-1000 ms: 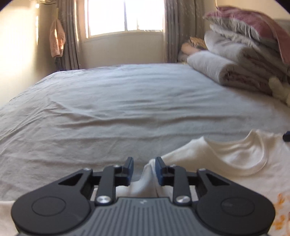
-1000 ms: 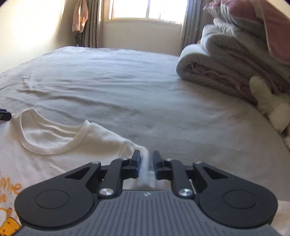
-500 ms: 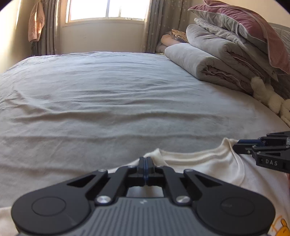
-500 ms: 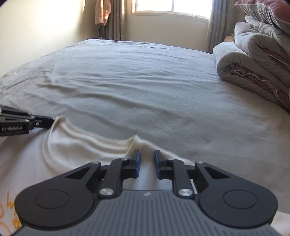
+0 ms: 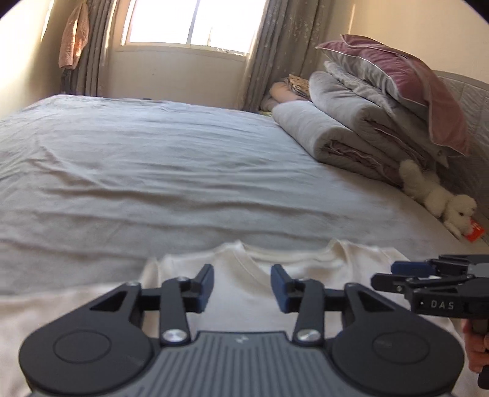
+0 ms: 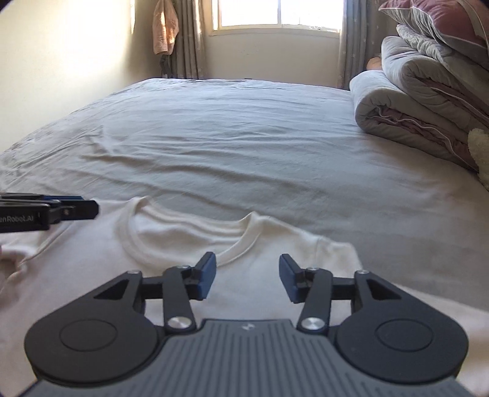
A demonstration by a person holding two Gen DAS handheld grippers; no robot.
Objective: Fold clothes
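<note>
A cream T-shirt (image 5: 305, 268) lies flat on the grey bed sheet (image 5: 152, 171), collar toward the window. In the left wrist view my left gripper (image 5: 241, 285) is open above the shirt's left shoulder, nothing between its fingers. The right gripper (image 5: 397, 273) shows at the right edge there, held by a hand. In the right wrist view the same T-shirt (image 6: 91, 262) spreads below my right gripper (image 6: 247, 279), which is open over the fabric just right of the collar (image 6: 189, 235). The left gripper (image 6: 70, 209) pokes in from the left edge.
Folded quilts and a pink pillow (image 5: 382, 122) are stacked at the bed's right side, with a white plush toy (image 5: 440, 198) beside them. The window (image 5: 189, 24) and curtains are at the far wall. The grey sheet (image 6: 244, 137) stretches wide beyond the shirt.
Both grippers have let go of the shirt and opened wide. The shirt, pinched and bunched earlier, now lies flat with its collar spread. Both grippers have pulled back from the shoulders.
</note>
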